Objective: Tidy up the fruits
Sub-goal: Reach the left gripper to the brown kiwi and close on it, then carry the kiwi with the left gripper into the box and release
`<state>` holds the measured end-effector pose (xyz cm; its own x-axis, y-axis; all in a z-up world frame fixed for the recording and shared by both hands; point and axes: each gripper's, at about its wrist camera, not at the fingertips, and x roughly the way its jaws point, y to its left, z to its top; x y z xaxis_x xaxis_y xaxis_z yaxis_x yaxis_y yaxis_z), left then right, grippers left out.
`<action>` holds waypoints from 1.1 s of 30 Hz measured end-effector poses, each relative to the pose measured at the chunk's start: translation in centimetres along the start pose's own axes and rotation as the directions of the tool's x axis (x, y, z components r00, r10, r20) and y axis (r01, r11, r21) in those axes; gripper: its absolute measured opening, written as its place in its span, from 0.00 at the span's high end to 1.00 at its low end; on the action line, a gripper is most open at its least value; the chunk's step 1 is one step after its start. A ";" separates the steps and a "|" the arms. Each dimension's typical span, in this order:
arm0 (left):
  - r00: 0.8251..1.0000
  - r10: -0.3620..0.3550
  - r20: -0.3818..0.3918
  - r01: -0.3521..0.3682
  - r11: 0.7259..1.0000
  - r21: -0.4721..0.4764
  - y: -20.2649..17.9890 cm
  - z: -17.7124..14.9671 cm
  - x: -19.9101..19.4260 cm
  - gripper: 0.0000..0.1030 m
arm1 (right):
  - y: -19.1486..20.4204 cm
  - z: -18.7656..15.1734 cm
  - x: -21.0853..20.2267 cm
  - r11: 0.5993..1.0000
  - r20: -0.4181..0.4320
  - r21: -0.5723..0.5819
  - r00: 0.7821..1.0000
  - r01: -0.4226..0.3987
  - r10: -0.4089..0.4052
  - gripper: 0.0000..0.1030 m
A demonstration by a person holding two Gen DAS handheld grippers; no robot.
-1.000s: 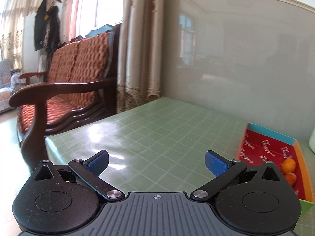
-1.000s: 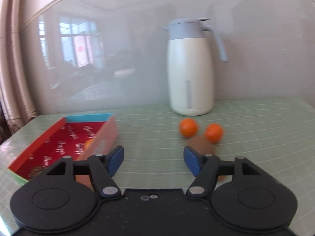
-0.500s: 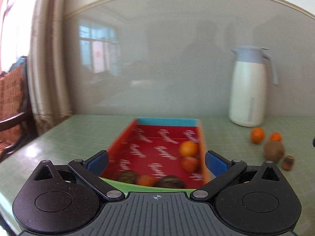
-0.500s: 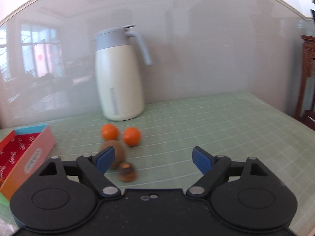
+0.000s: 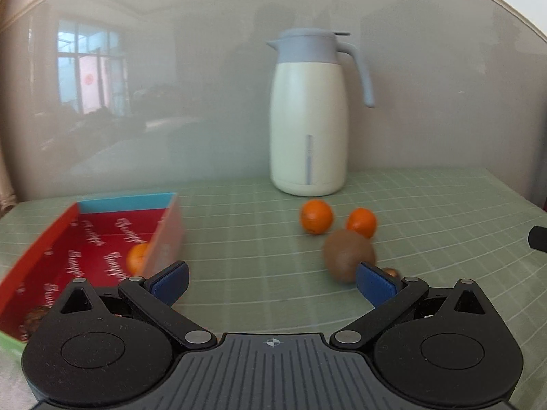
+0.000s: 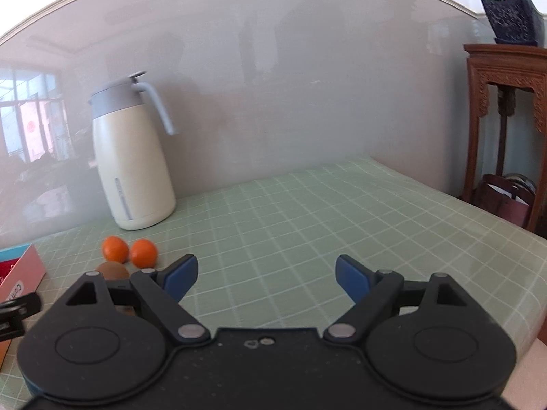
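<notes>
Left gripper (image 5: 271,282) spread wide, nothing between its blue fingers (image 5: 169,279), hanging above the green checked tablecloth (image 5: 256,239); right gripper (image 6: 265,275) likewise released and holding nothing, over a bare stretch of cloth; red box (image 5: 44,249) with a blue far wall sits at the left of the left wrist view, one orange (image 5: 137,257) inside against its right wall, plus a dark brownish fruit (image 5: 34,317) near its close end, too blurred to name; loose fruit on the cloth to the right of the box, well apart from it: two oranges (image 5: 316,216) (image 5: 361,222) side by side, a kiwi (image 5: 348,254) just in front of them, and a small brown thing (image 5: 391,271), maybe a nut, mostly hidden behind the left gripper's right finger; white jug (image 5: 307,116) with grey-blue lid and handle stands upright behind the fruit, against the glossy grey wall; right wrist view shows the same oranges (image 6: 114,248) (image 6: 143,253) touching, kiwi (image 6: 111,270) partly behind that gripper's left finger; carved wooden stand (image 6: 506,109) with a potted plant (image 6: 509,10) beyond the table's right edge.
</notes>
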<state>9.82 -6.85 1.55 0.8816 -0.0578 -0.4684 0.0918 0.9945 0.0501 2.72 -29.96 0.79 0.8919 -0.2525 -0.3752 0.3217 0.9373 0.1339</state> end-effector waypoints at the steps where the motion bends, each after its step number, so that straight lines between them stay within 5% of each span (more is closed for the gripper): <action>1: 1.000 -0.010 -0.006 0.010 1.000 -0.005 -0.6 0.3 0.5 0.00 | -0.3 0.0 -0.1 1.000 0.003 0.004 1.000 0.004 -0.004 0.15; 8: 0.998 -0.055 -0.044 0.053 0.998 -0.032 -4.3 1.6 3.8 0.00 | -1.8 0.2 -0.8 0.999 0.014 0.035 1.000 -0.007 0.006 0.15; 17: 0.994 -0.021 -0.112 0.010 0.995 -0.098 -5.4 1.3 7.3 0.01 | -2.2 0.3 -1.0 0.999 0.021 0.037 1.000 -0.023 0.022 0.15; 19: 0.994 -0.007 -0.113 -0.004 0.995 -0.098 -5.4 1.2 7.6 0.13 | -2.2 0.4 -1.0 0.999 0.021 0.039 1.000 -0.022 0.021 0.15; 26: 0.989 -0.014 -0.148 -0.001 0.994 -0.105 -5.4 0.9 8.7 0.24 | -2.3 0.5 -1.3 0.998 0.051 0.038 0.997 0.057 -0.059 0.15; 31: 0.986 -0.067 -0.152 0.051 0.993 -0.108 -6.0 1.0 8.5 0.50 | -2.8 0.5 -1.3 0.992 0.059 0.062 0.992 0.112 -0.115 0.11; 33: 0.986 -0.062 -0.155 0.044 0.992 -0.115 -6.0 1.1 8.3 0.50 | -2.8 0.4 -1.2 0.993 0.054 0.061 0.993 0.099 -0.103 0.11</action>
<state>17.14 -13.40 -1.68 0.7917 -0.1048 -0.6019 0.0764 0.9944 -0.0726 0.86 -32.34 1.28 0.8701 -0.3602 -0.3364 0.4276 0.8911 0.1518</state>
